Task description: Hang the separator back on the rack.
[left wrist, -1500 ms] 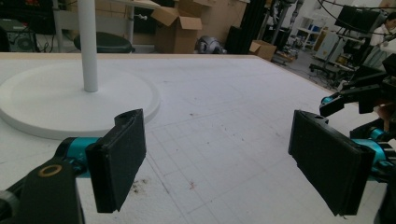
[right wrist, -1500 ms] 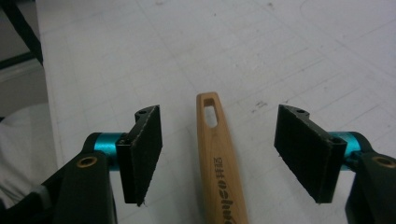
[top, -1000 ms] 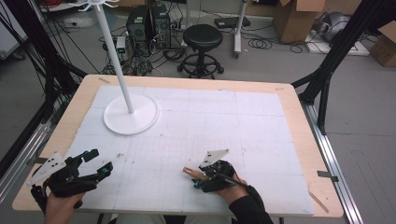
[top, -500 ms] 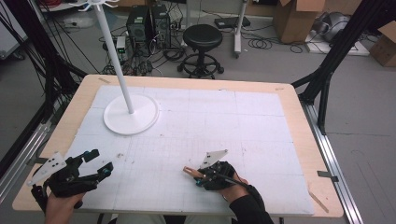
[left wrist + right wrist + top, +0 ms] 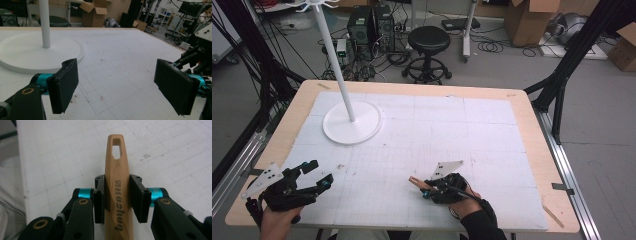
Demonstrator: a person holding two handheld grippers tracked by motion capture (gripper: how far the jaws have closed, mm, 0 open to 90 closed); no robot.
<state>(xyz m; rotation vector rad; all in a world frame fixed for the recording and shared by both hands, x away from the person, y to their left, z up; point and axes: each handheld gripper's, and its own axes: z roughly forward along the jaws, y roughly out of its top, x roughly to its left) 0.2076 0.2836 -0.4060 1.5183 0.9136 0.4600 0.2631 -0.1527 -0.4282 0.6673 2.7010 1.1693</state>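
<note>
A wooden handle (image 5: 117, 165) with a slotted hole at its tip and dark lettering lies between the pads of my right gripper (image 5: 117, 200), which is shut on it after its jaws have just been closing. From above, the right gripper (image 5: 428, 188) sits near the table's front edge, and the handle's tip (image 5: 415, 180) pokes out to its left. At the front left corner my left gripper (image 5: 316, 175) rests open. Nothing is between its wide-apart pads (image 5: 63, 85) but bare board.
A white stand with a round base (image 5: 362, 131) and a tall pole (image 5: 337, 70) occupies the back left of the white gridded board (image 5: 452, 130); its base (image 5: 27, 57) lies just ahead of the left gripper. Stool, boxes and cables lie beyond the table.
The right gripper's jaws have drawn in onto the wooden handle. Neither hand has shifted on the table.
</note>
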